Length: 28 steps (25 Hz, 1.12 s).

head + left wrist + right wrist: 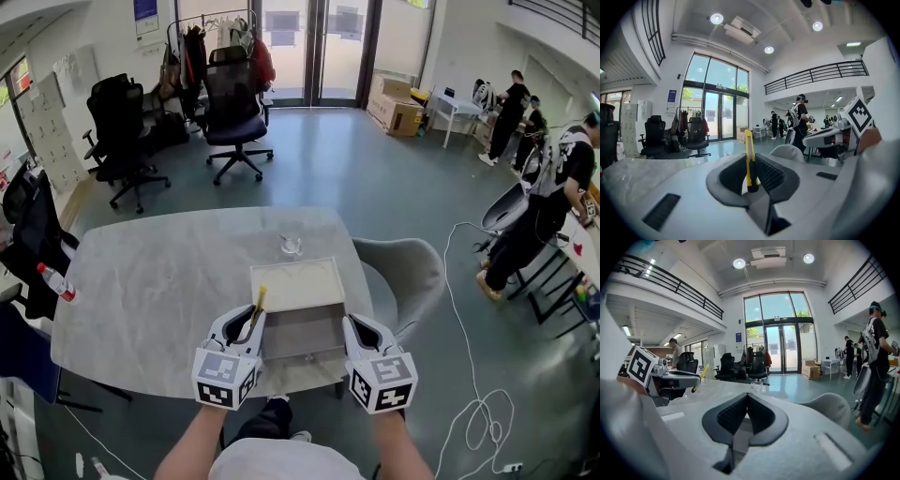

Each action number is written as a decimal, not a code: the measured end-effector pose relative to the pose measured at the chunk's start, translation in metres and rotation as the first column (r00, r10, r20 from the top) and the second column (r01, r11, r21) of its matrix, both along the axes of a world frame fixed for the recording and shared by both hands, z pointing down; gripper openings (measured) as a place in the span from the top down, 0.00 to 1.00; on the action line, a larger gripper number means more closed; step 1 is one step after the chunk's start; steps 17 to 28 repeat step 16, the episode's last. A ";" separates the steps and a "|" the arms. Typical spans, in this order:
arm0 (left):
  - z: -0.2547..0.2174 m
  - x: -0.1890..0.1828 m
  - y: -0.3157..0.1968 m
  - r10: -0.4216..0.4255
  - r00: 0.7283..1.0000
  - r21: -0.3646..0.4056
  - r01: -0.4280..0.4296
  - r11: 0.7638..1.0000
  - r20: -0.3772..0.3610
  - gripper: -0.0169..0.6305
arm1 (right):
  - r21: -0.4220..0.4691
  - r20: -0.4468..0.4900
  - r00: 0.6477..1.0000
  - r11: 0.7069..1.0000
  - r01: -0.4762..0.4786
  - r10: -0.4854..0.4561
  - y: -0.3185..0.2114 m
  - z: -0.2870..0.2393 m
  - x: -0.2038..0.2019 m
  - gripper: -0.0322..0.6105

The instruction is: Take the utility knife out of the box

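Left gripper view is showing it best: the fingers [769, 174] of the left gripper [751, 164] are clamping the utility knife [749, 152] by its black lower end, so most of the yellow body is sticking out past them with nothing backing it up. Over on the right gripper [746, 416], the fingers are pressing together on nothing at all. In the head view the knife is hanging in the air over the near left corner of the open box [337, 281] on the table [150, 300], and it's looking clear of it.

What's worrying me: that's a skinny pinch near one end, so a quick swing or a bump on the box rim is probably going to make it pivot or slide out and drop.

Its long axis is running nearly upright between the fingers, yellow end pointing up and away from the person, leaning a bit toward the box.
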<state>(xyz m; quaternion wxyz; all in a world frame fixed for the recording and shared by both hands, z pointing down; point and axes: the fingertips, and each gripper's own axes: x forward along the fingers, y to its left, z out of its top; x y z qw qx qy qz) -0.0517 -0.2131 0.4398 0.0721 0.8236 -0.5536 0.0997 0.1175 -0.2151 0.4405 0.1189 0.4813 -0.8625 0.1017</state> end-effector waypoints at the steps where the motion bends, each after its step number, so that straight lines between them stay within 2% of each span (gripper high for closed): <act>1: 0.000 0.000 0.000 -0.001 1.000 -0.001 0.001 1.000 -0.001 0.89 | 0.000 -0.001 1.000 1.000 0.002 -0.002 0.000 0.000 0.000 0.94; 28: 0.010 0.005 0.008 -0.003 1.000 -0.028 0.004 1.000 0.009 0.89 | -0.003 0.000 1.000 1.000 0.010 -0.010 0.006 0.001 0.002 0.94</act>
